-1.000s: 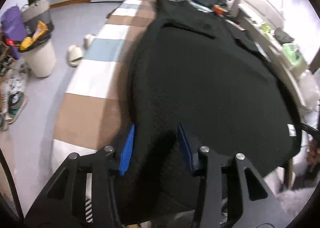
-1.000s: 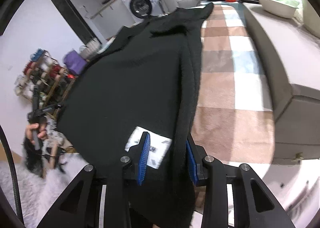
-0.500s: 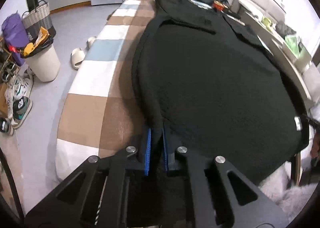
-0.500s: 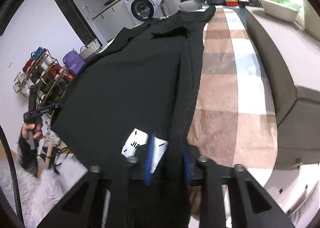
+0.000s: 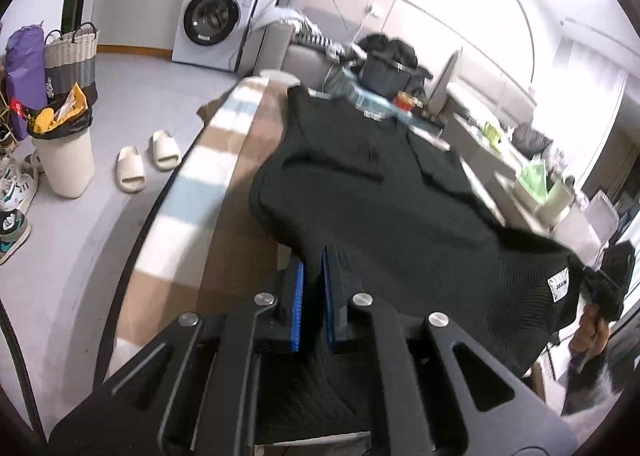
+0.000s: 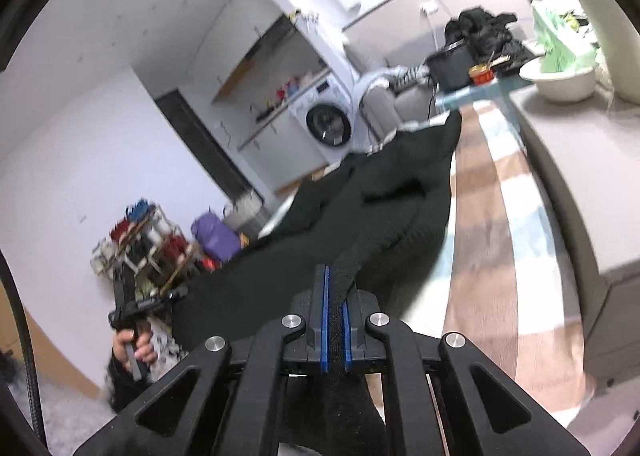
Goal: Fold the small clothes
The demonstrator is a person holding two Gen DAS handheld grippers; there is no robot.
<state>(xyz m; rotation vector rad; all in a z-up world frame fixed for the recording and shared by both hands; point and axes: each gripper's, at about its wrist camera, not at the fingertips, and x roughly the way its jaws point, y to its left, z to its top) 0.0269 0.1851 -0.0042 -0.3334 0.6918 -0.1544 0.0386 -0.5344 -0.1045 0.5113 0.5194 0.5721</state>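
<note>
Both grippers pinch black garment (image 5: 380, 192).

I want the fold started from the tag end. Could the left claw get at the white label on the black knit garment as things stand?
Probably not: the left claw is shut on the black knit garment's near hem, and the white label sits at the opposite corner, beside the right claw. It would have to let go first.

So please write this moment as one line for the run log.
left claw: shut on black top | right claw: shut on black top | near hem raised above checked cover
</note>
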